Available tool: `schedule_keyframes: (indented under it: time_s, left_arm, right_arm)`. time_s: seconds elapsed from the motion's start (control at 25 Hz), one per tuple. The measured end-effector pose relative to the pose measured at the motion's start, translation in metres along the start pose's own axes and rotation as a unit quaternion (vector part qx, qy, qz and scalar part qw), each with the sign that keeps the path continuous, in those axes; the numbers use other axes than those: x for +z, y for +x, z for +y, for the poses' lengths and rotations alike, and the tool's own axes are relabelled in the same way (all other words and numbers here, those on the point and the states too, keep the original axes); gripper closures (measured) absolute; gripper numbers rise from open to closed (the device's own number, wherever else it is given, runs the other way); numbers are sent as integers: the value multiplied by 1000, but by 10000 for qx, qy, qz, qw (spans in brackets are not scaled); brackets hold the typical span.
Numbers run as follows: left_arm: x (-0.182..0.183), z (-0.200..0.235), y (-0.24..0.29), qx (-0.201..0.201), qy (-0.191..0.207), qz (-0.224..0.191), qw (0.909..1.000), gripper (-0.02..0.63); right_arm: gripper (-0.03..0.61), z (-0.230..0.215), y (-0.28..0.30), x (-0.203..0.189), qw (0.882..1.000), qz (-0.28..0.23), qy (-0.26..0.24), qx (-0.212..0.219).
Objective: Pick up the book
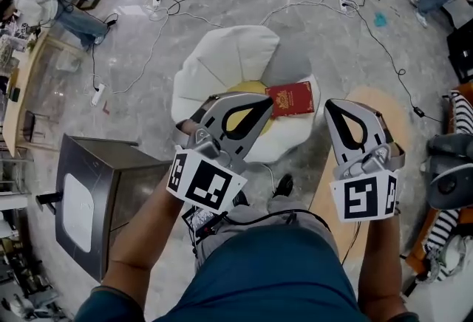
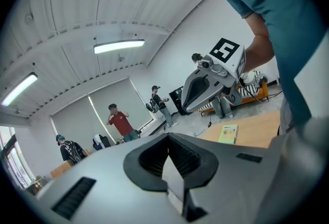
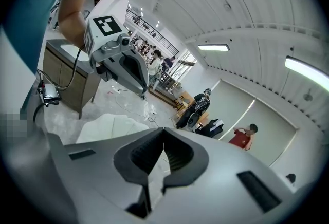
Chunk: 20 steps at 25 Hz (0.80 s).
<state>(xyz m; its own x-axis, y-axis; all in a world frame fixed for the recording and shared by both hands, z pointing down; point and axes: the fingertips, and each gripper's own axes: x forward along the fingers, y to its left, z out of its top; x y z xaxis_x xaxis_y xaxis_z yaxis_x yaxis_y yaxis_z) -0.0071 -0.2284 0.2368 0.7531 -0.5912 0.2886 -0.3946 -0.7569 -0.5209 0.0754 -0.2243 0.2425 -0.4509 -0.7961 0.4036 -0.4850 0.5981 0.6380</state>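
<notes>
The red book (image 1: 290,99) lies flat on the white chair seat (image 1: 222,55), long axis across the head view, ahead of and between both tips. The left gripper (image 1: 260,104) looks nearer, at the book's left edge; the right gripper (image 1: 334,110) stands off its right edge. Both pairs of fingers are pressed together, empty.

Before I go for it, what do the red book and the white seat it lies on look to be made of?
Red book: stiff card or board cover, likely smooth, with gold print on deep red; hardback or paperback is unclear. White seat: padded upholstery, matte fabric or soft leatherette, judging by its puffy petal-like segments and seams.
</notes>
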Motion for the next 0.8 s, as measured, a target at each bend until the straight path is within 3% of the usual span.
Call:
schedule_keyframes:
  time_s: [0.44, 0.8]
  left_arm:
    - [14, -2, 65, -2, 64, 346, 9994, 609]
    - [-12, 17, 74, -166, 4, 264, 9995, 609]
  right_arm:
    - [565, -41, 7, -58, 9998, -62, 123, 141]
    - [565, -43, 36, -58, 9996, 154, 189, 137]
